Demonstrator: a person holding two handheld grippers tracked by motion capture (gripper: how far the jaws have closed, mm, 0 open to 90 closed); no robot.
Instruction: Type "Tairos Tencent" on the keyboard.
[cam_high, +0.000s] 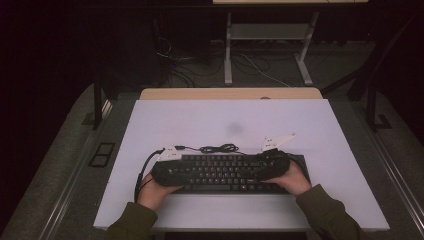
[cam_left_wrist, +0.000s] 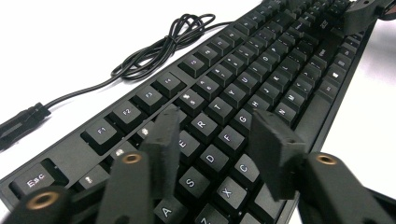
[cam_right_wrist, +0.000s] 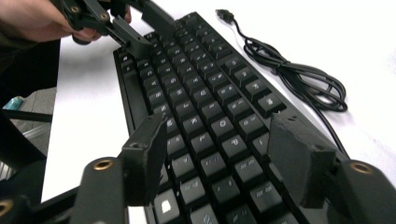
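High view: black keyboard lying flat near the front edge of a white table, long side across. Left gripper held over the keyboard's left end, right gripper over its right end, each in a hand coming in from below, olive sleeves at the wrists. Bundled black cable lying on the table just behind the keyboard. Jaw spacing too small to tell here.

Left gripper view: left gripper with jaws spread apart, gripping nothing, hovering just above the letter keys of the keyboard, roughly from E across to C. Esc and F-keys to the left. Coiled cable and its plug on the white surface beyond the keyboard's far edge.

Right gripper view: right gripper also spread wide and empty, poised low over the keyboard; contact with the keys not clear. Left gripper and its hand at the far end of the keyboard. Cable looped on the table to the right.
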